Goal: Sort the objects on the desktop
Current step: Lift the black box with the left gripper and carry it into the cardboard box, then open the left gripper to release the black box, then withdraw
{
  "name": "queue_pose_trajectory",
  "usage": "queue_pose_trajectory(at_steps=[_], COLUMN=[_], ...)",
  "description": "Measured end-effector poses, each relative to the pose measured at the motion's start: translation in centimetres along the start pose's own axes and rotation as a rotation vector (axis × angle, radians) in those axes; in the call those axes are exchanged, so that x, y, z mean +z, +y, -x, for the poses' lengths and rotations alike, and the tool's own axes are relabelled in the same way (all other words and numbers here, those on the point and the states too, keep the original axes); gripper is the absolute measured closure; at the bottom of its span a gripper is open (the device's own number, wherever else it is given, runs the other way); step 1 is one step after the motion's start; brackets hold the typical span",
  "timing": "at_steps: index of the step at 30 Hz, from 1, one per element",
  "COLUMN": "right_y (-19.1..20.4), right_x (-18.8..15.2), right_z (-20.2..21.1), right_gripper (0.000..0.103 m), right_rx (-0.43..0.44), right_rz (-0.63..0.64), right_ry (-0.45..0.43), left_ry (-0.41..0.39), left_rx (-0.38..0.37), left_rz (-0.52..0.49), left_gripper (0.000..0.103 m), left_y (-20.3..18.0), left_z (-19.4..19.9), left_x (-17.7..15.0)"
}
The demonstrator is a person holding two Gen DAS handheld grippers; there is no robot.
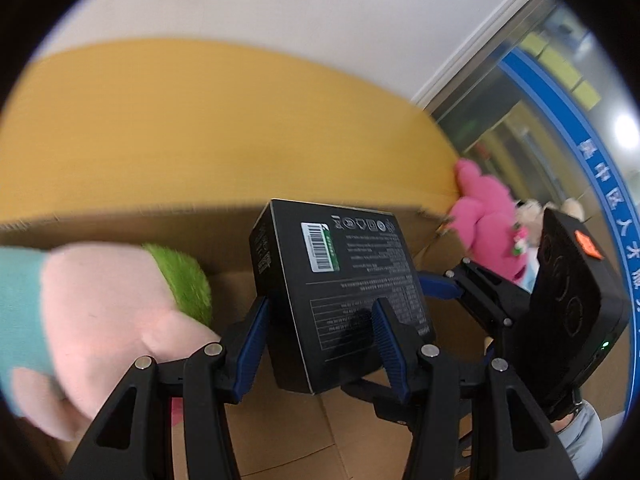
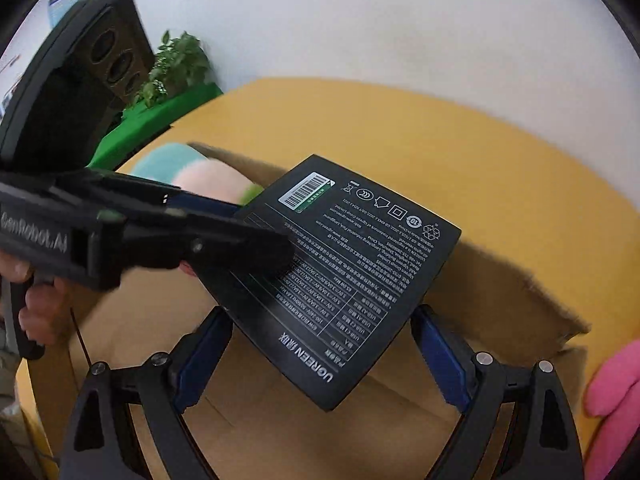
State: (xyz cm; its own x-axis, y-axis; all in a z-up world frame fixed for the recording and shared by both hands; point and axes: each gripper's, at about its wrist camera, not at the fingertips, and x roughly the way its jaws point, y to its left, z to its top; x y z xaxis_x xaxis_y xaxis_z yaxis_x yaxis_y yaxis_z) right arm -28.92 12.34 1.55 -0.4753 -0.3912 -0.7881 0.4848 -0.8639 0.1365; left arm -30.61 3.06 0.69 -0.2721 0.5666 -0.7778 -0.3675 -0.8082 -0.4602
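My left gripper (image 1: 320, 332) is shut on a black Ugreen box (image 1: 340, 276) and holds it over an open cardboard box (image 1: 280, 432). The black box also shows in the right wrist view (image 2: 352, 276), with the left gripper (image 2: 240, 232) clamped on its left edge. My right gripper (image 2: 320, 356) is open, its blue pads on either side of the box's near corner, apart from it. It also shows in the left wrist view (image 1: 452, 284). A pink, teal and green plush toy (image 1: 100, 320) lies in the cardboard box, left of the black box.
A bright pink plush (image 1: 488, 224) sits at the right, outside the cardboard box, also in the right wrist view (image 2: 612, 396). The yellow table (image 2: 500, 184) carries the cardboard box (image 2: 280, 420). A potted plant (image 2: 176, 68) stands at the far left.
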Motion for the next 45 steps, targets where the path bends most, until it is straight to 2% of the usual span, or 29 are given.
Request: queue_pose_trajectory(at_steps=[3, 6, 9, 12, 14, 17, 19, 22, 24, 26, 29, 31, 33, 37, 40, 45], right_y=[-0.6, -1.3, -1.2, -0.8, -0.1, 2.0, 3.8, 6.5, 9.6, 11.5, 13.5, 14.8, 15.7, 16.8, 17.3, 17.2], right_x=[-1.8, -3.8, -3.9, -4.1, -4.4, -4.8, -5.5, -7.1, -7.4, -9.7, -13.3, -15.3, -17.0, -19.8, -22.2, -26.5], right_z=[-1.3, -1.5, -1.3, 0.3, 2.6, 7.5, 11.5, 17.0, 18.1, 19.4, 21.7, 22.6, 23.0, 22.8, 20.9, 14.9], right_gripper=[0.014, 0.014, 0.014, 0.013, 0.013, 0.01, 0.0, 0.0, 0.0, 0.0, 0.0, 0.0, 0.0, 0.0, 0.0, 0.0], right_rx=[0.01, -0.02, -0.037, -0.073, -0.09, -0.165, -0.186, -0.183, -0.203, -0.223, -0.171, -0.197, -0.197, -0.124, -0.091, -0.014], right_rz=[-0.022, -0.016, -0.046, -0.068, -0.087, -0.072, -0.061, -0.049, -0.043, -0.05, -0.069, -0.056, -0.047, -0.029, 0.028, 0.106], right_ry=[0.052, 0.088, 0.102, 0.083, 0.049, -0.031, -0.108, -0.208, -0.244, -0.267, -0.302, -0.312, -0.298, -0.248, -0.139, 0.059], left_ry=[0.045, 0.04, 0.045, 0.002, -0.049, -0.186, -0.274, -0.413, -0.494, -0.53, -0.55, -0.558, -0.561, -0.523, -0.48, -0.405], left_rx=[0.029, 0.052, 0.039, 0.063, 0.087, 0.111, 0.118, 0.169, 0.207, 0.232, 0.267, 0.301, 0.316, 0.293, 0.264, 0.221], left_rz=[0.019, 0.013, 0.003, -0.042, -0.1, -0.192, -0.24, -0.3, -0.341, -0.351, -0.339, -0.328, -0.314, -0.312, -0.282, -0.236], left_gripper=[0.053, 0.055, 0.055, 0.055, 0.055, 0.052, 0.039, 0.023, 0.023, 0.022, 0.022, 0.022, 0.022, 0.022, 0.022, 0.022], left_y=[0.4, 0.2, 0.3, -0.7, -1.7, -3.5, -4.4, -5.1, -5.6, -5.6, -4.9, -4.3, -4.2, -4.1, -3.7, -3.0], left_z=[-1.5, -1.6, -0.7, 2.0, 4.5, 11.0, 15.6, 21.7, 25.2, 27.3, 29.4, 30.0, 30.0, 28.8, 27.3, 24.5], left_x=[-0.3, -0.4, -0.7, -1.2, -1.7, -3.9, -6.0, -9.7, -12.7, -15.2, -19.1, -21.4, -23.1, -26.4, -27.9, -29.8])
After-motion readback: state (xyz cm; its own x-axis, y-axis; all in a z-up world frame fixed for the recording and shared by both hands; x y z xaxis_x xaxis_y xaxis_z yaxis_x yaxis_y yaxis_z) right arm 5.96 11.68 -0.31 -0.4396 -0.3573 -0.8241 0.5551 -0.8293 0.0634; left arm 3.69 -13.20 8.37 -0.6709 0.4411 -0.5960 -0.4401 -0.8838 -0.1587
